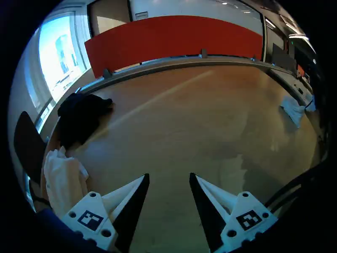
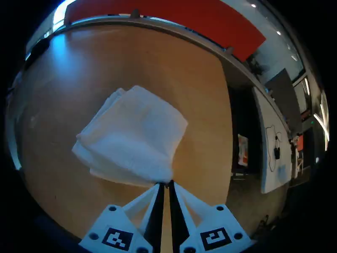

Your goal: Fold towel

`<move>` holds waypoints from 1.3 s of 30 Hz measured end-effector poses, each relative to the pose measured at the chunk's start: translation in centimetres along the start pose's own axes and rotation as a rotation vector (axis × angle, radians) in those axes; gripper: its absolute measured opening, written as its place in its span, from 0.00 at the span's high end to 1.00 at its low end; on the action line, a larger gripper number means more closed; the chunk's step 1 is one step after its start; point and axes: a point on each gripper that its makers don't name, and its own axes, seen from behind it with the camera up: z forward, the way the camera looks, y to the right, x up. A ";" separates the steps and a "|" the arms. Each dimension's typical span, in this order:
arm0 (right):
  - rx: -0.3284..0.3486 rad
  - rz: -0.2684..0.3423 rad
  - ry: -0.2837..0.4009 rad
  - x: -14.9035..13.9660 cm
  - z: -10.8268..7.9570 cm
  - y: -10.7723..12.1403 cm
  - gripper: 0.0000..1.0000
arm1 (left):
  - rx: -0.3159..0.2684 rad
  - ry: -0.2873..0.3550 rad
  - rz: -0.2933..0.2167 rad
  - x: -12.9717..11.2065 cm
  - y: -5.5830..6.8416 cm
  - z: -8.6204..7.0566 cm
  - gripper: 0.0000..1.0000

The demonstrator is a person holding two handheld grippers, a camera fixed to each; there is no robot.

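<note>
The towel (image 2: pixel 132 135), white and thick-piled, lies on the wooden bench (image 2: pixel 76 67) already folded into a compact, roughly square stack. Several layer edges show along its left side, while the top face is smooth and slightly domed. It looks soft, limp and light. It should neither slip nor break, but it has no stiffness, so lifting one layer would probably let the stack sag and open. The best hold is judged to be a corner or a folded edge where all layers can be pinched together, with the opposite edge steadied for any further fold. The nearest corner draws to a point at the fingertips of the right tool (image 2: pixel 165 184). The jaws there stand almost together, with only a thin slit between them, and appear to pinch that corner, though the cloth between the tips is too small to confirm. The left tool (image 1: pixel 168 174) hangs over bare bench with its jaws spread wide and nothing between them. To its left, near the bench edge, lie a crumpled dark cloth (image 1: pixel 82 116) and, closer in, a bunched white cloth (image 1: pixel 63 179). A small pale cloth (image 1: pixel 293 109) sits far to the right, and whether it is the same towel cannot be told. A red panel (image 1: pixel 177 40) stands along the far edge of the bench.
</note>
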 end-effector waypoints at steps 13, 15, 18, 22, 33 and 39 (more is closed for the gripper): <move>-0.008 0.033 -0.038 -2.5 -0.1 -0.5 0.75 | 0.001 0.001 0.000 -0.1 -0.2 -0.1 0.30; -0.011 0.040 -0.041 -2.9 -0.1 -0.5 0.73 | 0.000 0.001 0.001 -0.2 -0.2 -0.1 0.30; -0.021 0.045 -0.047 -3.3 -0.2 -0.3 0.68 | -0.001 0.003 0.006 -0.1 -0.2 -0.2 0.30; -0.037 0.048 -0.055 -3.7 -0.4 0.1 0.69 | -0.003 0.007 0.008 0.1 -0.2 -0.2 0.30; -0.055 0.075 -0.041 -4.0 -1.3 0.7 0.63 | -0.004 0.015 0.009 0.1 -0.1 -0.6 0.30; -0.040 0.077 0.014 -2.5 -2.0 0.2 0.24 | -0.006 0.018 0.007 0.1 0.0 -0.6 0.30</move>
